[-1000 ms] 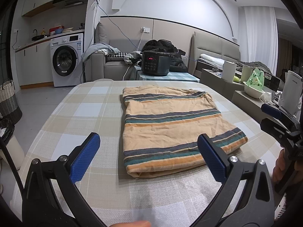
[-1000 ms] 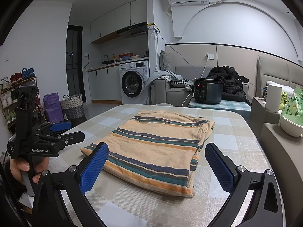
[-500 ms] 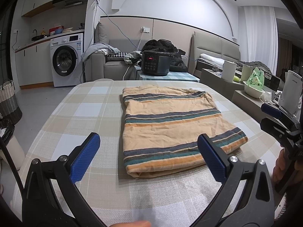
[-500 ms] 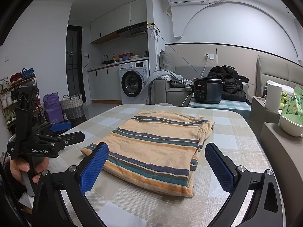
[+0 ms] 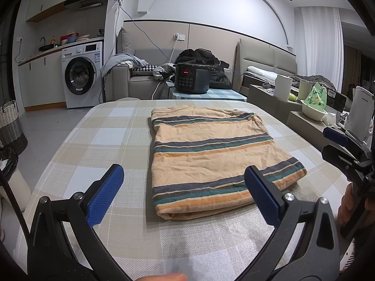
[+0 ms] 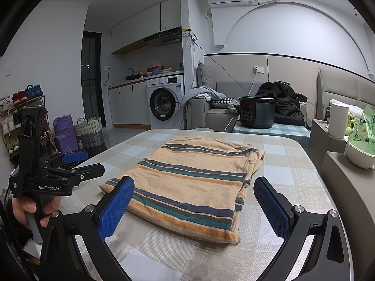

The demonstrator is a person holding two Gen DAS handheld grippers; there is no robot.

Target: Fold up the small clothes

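Shirt: folded, lying flat in the middle of the table.
Left gripper: fingers spread, holding nothing.
Right gripper: fingers spread, holding nothing.

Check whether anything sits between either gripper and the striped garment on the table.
Nothing visible does. Only bare checked tablecloth lies between the open left gripper, the open right gripper and the folded striped garment.

Folded striped shirt ahead of the right gripper

Its fingers spread wide, empty, above the checked table; left gripper off to the left.
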